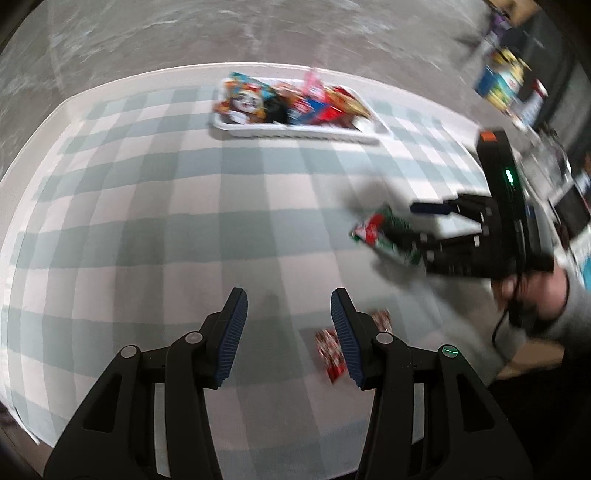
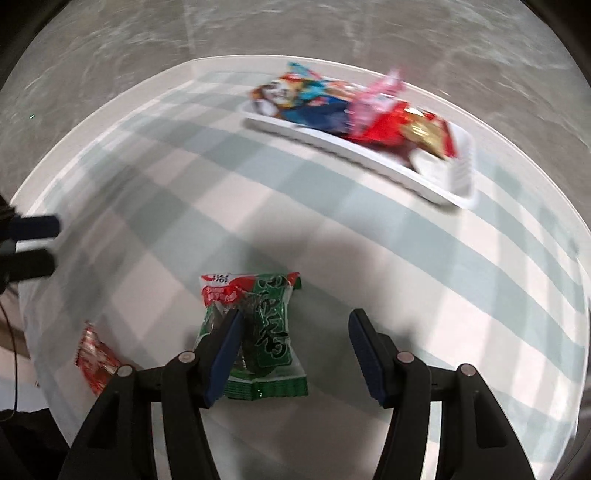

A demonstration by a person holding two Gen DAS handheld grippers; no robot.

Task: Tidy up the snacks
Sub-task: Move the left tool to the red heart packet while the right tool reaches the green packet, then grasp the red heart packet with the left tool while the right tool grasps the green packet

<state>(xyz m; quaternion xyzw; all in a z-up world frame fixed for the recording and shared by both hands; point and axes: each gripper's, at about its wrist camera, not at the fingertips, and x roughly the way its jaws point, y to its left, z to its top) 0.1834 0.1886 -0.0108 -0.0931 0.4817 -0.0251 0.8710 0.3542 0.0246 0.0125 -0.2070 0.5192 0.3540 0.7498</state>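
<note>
A green seaweed packet lies flat on the checked tablecloth. My right gripper hangs over it, open: the left finger overlaps the packet and the right finger stands well clear of it. In the left wrist view the same packet sits at the tips of the right gripper. My left gripper is open with nothing between its fingers. A small red packet lies on the cloth, partly behind its right finger. At the far side stands a white tray piled with several colourful snack packs.
The table's rounded edge runs close in front of both grippers, with grey floor beyond the far side. A person's hand holds the right gripper. Blurred boxes and clutter stand off the table at the right. The left gripper shows at the left edge.
</note>
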